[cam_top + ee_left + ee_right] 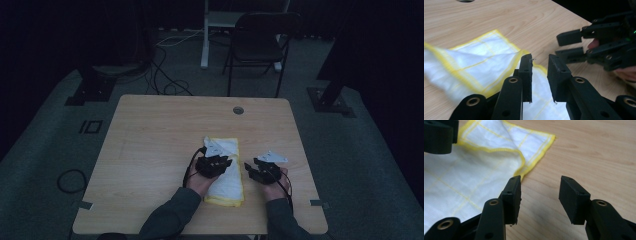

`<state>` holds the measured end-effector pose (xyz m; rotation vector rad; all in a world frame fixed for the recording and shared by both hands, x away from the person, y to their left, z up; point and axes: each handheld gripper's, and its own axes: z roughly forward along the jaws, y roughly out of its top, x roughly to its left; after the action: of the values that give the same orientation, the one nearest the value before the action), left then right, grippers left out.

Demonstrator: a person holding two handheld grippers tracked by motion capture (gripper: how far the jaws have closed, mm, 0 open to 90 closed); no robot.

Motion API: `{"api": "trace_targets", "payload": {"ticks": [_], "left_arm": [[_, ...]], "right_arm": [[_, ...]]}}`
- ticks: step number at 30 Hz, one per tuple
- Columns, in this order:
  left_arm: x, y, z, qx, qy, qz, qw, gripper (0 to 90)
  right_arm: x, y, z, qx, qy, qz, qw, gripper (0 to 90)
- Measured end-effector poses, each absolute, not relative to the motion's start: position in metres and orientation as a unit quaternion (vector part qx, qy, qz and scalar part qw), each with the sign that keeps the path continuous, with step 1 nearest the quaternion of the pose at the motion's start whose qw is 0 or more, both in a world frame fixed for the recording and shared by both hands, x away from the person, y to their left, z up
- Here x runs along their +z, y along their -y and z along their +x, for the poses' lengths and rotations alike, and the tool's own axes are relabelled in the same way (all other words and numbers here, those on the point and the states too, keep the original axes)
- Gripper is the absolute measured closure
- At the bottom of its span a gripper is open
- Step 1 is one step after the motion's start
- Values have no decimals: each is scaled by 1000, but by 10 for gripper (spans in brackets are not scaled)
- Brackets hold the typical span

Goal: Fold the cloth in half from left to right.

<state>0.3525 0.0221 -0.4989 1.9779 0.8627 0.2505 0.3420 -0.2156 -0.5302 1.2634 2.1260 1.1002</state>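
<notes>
So the left gripper [540,58] has its jaws parted with a narrow gap and nothing pinched between them; the pads aren't pressing on anything. It sits right over the white woven cloth with yellow stitched edging and a faint yellow grid [481,65], and one corner of that cloth is lying folded back on itself just past the jaw tips. My read is the fold has been laid down and the jaws let go of it, which is why they hang above the fabric instead of biting it.

The right gripper [540,187] has its jaws wide apart, empty, hovering over bare wood just beside the cloth's near edge. Looks like it's parked there waiting, or ready to pin that side down.

From the high view the cloth [225,175] lies as a long folded strip near the person's edge of the light wooden table [150,140], between the two hands, left gripper [222,162] on top of it.

No brand, label or writing I can read anywhere.
</notes>
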Motion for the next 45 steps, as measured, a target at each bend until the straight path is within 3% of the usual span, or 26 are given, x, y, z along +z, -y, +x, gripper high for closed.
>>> {"api": "trace_targets", "payload": {"ticks": [13,45], "left_arm": [[-506,-56,341,112,-370,801,457,747],[-522,-87,305,124,-375,807,439,775]], "right_arm": [[-518,200,344,404,-784,419,216,527],[-514,136,361,429,-816,332,199,576]]}}
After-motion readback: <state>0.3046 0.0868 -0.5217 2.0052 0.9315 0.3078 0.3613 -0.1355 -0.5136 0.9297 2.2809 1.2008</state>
